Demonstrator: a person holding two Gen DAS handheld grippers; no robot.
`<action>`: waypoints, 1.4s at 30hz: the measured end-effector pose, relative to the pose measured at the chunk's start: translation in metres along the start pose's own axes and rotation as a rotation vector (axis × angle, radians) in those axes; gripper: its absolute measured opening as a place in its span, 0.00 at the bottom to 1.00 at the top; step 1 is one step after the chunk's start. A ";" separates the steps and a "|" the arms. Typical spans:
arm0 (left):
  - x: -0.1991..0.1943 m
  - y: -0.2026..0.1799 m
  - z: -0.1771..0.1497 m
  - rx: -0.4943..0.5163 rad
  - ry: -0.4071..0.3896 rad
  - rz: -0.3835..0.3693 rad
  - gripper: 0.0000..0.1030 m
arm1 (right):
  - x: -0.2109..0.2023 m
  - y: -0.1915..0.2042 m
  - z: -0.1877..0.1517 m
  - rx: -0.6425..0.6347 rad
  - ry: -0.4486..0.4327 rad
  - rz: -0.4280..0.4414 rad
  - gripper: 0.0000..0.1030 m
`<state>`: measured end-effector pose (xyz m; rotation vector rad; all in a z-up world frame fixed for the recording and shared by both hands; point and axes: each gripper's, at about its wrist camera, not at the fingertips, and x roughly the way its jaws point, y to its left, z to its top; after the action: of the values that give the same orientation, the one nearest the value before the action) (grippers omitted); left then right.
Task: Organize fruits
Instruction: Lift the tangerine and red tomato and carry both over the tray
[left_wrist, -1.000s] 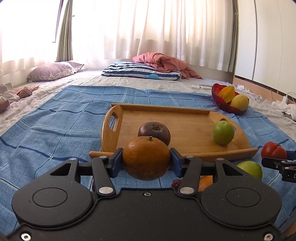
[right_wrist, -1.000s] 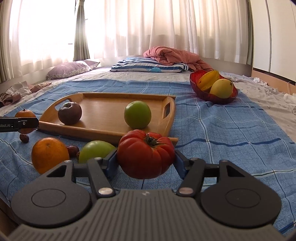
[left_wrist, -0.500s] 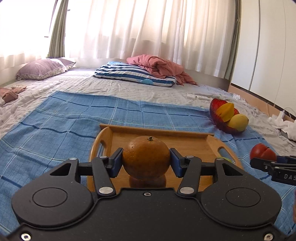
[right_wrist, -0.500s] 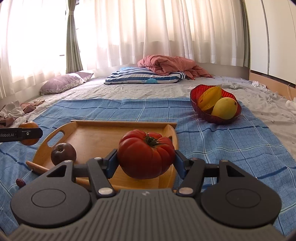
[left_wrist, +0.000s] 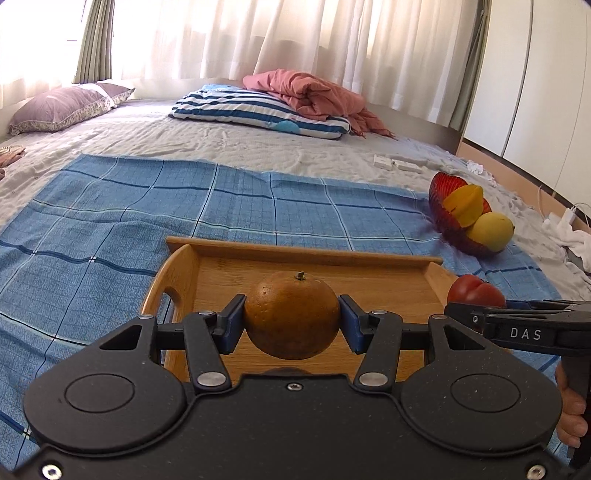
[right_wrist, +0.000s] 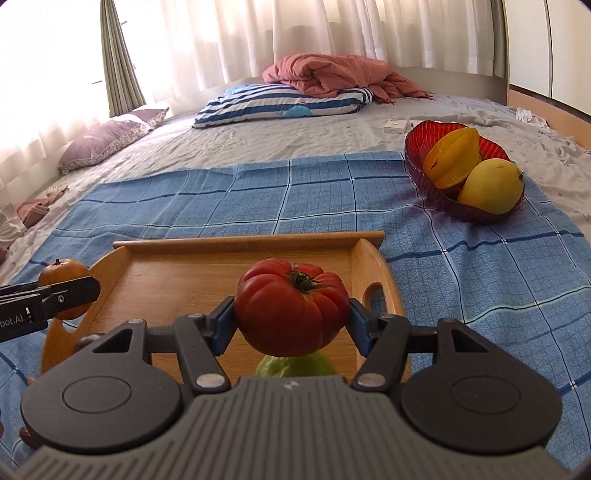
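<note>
My left gripper is shut on an orange, held above the wooden tray on the blue checked cloth. My right gripper is shut on a ribbed red tomato, also over the tray, near its right handle. A green apple peeks out under the tomato. In the left wrist view the tomato and the right gripper's finger show at the right. In the right wrist view the orange shows at the left.
A red bowl with a starfruit and a yellow mango sits on the cloth's far right corner. Pillows and a pink blanket lie at the back of the bed. A person's hand shows at the lower right.
Both grippers moved forward over the tray with their fruits still held. The dark fruit and the green apple on the tray slid under the grippers, mostly out of view.
</note>
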<state>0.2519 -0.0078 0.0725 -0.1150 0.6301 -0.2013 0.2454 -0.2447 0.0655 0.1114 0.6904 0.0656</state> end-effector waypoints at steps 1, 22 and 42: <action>0.007 0.002 -0.001 -0.006 0.011 0.006 0.49 | 0.007 0.003 0.001 -0.008 0.012 -0.009 0.63; 0.063 0.011 -0.009 -0.006 0.098 0.072 0.49 | 0.063 0.027 0.002 -0.114 0.086 -0.146 0.63; 0.071 0.005 -0.014 0.030 0.096 0.082 0.50 | 0.073 0.022 0.000 -0.120 0.124 -0.143 0.64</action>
<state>0.2997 -0.0194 0.0197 -0.0504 0.7260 -0.1377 0.3012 -0.2154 0.0226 -0.0580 0.8151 -0.0235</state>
